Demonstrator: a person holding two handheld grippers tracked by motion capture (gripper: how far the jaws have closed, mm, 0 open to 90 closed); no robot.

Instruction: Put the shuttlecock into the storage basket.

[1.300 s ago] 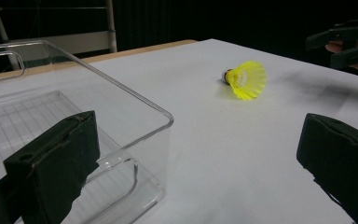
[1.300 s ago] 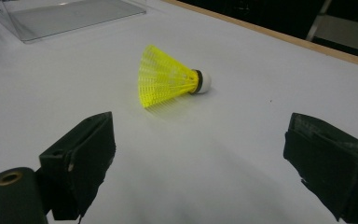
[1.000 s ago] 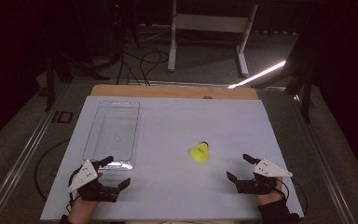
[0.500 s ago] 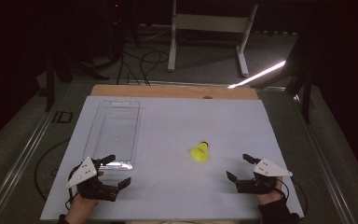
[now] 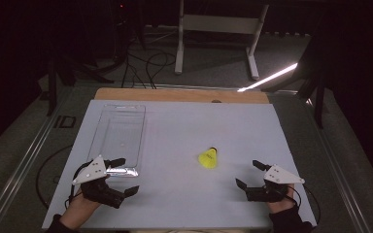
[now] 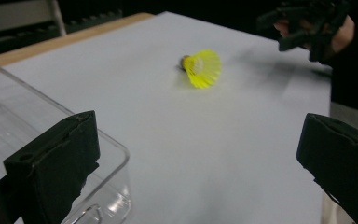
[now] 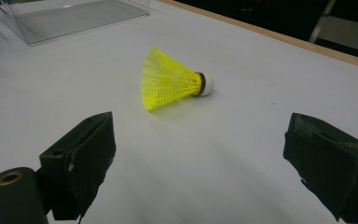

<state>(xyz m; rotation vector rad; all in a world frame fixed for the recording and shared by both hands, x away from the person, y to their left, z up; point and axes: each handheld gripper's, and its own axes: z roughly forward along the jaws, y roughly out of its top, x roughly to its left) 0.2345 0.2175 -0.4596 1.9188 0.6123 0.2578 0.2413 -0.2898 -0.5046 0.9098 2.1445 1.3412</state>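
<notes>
A yellow shuttlecock [image 5: 208, 158] [image 6: 202, 68] [image 7: 172, 80] lies on its side on the white table sheet [image 5: 189, 131], right of centre. My right gripper [image 5: 249, 174] [image 7: 200, 163] rests near the front right edge, open, with nothing between its jaws; the shuttlecock lies a short way ahead of it. My left gripper [image 5: 124, 175] [image 6: 200, 158] is open at the front left, just in front of the near end of a clear plastic box [image 5: 118, 136] [image 6: 37, 130] [image 7: 74, 18]. The box looks empty.
A wooden table edge [image 5: 182, 95] runs along the far side. Beyond it, on the dark floor, are cables [image 5: 148, 60] and a white stand [image 5: 218, 29]. A bright light strip [image 5: 269, 77] lies at the far right.
My left gripper has shifted slightly, turning a little toward the right. The right gripper and the shuttlecock have stayed put.
</notes>
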